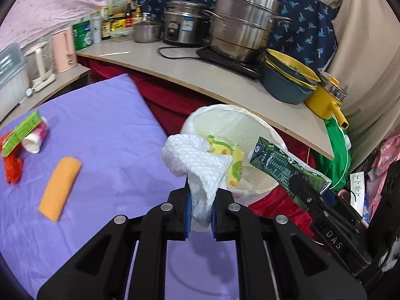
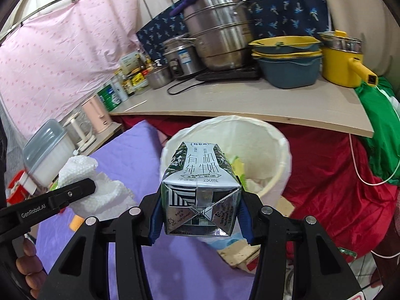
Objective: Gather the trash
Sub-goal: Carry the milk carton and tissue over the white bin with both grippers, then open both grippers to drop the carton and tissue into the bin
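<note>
Left gripper (image 1: 201, 215): low in the middle of the left view. Its blue pads are squeezed tight on a white paper towel (image 1: 197, 165). The towel puffs up above the pads.
Right gripper (image 2: 198, 215): low in the middle of the right view. Its blue pads press on both sides of a green milk carton (image 2: 200, 190). The carton's folded bottom faces the camera.
Hand (image 2: 28, 265): some fingers show at the lower left of the right view, holding the left gripper's handle.
Purple cloth (image 1: 107, 135): fills the lower left of the left view. It lies under the grippers.
Orange roll (image 1: 60, 187): lies on the cloth, left of the towel.
Green box (image 1: 21, 131): at the far left edge, on top of a white cup (image 1: 36, 141) that lies on its side. Something red (image 1: 12, 170) lies just below them.
Bin (image 2: 282, 160): round, with a white bag in it, just past the cloth. In both views the towel and the carton sit in front of its open top. Yellow wrappers (image 1: 230, 157) lie inside.
Red cloth (image 2: 332, 200): lies around the bin, to the right.
Shelf (image 1: 175, 67): behind the bin. It holds big steel pots (image 1: 240, 22), stacked bowls (image 1: 287, 80), a yellow pot (image 1: 325, 100) and bottles (image 1: 117, 22).
</note>
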The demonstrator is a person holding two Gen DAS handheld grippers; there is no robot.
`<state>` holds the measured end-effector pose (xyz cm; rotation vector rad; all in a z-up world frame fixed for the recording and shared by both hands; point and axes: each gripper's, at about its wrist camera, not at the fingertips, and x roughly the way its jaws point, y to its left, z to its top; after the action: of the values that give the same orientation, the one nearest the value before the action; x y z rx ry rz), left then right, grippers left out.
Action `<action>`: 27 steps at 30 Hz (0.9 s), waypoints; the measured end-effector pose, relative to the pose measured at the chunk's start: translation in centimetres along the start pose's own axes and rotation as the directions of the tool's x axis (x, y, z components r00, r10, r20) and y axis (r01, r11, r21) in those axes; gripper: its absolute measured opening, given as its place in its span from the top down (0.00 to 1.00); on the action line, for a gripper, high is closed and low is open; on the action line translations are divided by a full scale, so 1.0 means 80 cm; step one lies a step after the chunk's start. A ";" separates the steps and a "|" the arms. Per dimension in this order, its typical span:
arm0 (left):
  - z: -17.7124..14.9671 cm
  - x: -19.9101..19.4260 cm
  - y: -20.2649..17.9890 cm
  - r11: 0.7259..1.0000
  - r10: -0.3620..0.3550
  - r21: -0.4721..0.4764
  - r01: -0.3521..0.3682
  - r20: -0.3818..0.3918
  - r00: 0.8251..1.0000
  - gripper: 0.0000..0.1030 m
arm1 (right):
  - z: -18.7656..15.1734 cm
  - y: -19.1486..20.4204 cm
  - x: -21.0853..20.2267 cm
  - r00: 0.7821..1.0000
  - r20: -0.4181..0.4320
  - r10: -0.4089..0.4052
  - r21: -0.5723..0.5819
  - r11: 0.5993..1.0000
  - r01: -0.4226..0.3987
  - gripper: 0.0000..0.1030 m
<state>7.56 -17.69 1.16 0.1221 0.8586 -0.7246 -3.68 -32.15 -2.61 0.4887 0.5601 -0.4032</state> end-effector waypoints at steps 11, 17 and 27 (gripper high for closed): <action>0.027 0.064 -0.058 0.998 -0.038 0.053 0.041 -0.071 0.997 0.89 | 0.015 -0.045 0.009 0.999 -0.001 -0.044 0.054 0.998 0.044 0.54; 0.039 0.090 -0.070 0.997 -0.031 0.069 0.038 -0.103 0.994 0.89 | 0.027 -0.054 0.021 0.999 -0.010 -0.049 0.065 0.997 0.049 0.54; 0.064 0.099 -0.080 0.995 -0.031 0.093 0.038 -0.074 0.997 0.47 | 0.048 -0.050 0.034 0.998 -0.011 -0.057 0.071 0.996 0.057 0.54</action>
<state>10.27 -28.71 -0.09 0.2197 0.8979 -0.7974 -1.94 -38.14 -2.70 0.5439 0.5711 -0.4769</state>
